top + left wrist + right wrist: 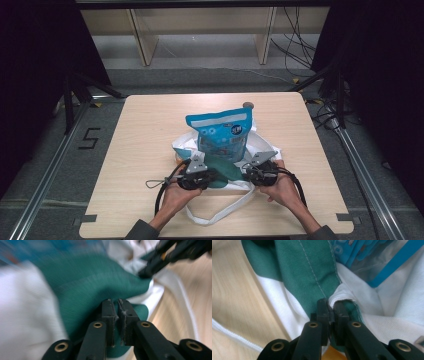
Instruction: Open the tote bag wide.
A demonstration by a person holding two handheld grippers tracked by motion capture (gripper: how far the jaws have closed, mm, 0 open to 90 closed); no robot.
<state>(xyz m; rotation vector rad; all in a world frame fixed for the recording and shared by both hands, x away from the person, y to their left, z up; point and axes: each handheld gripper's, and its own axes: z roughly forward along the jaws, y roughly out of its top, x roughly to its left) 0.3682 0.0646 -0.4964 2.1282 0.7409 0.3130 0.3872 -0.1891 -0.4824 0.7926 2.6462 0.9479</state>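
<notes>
At the near edge of the table (135, 145), both hands lie low; the left gripper (117, 305) and right gripper (331, 307) each pinch the bag's (260, 145) soft green cloth edge (312, 272).

White cloth tote bag (260, 145) with a green band (227, 172) along its mouth, lying slack and crumpled on the wooden table. Left gripper (212, 176) and right gripper (245, 172) each pinch the green hem, one at either end of the band, cloth bunched between the jaws. White strap (225, 210) loops below both grippers, toward the person. Blue snack pouch (221, 134) with a clear window stands up in the bag just beyond the grippers, top leaning slightly away.
</notes>
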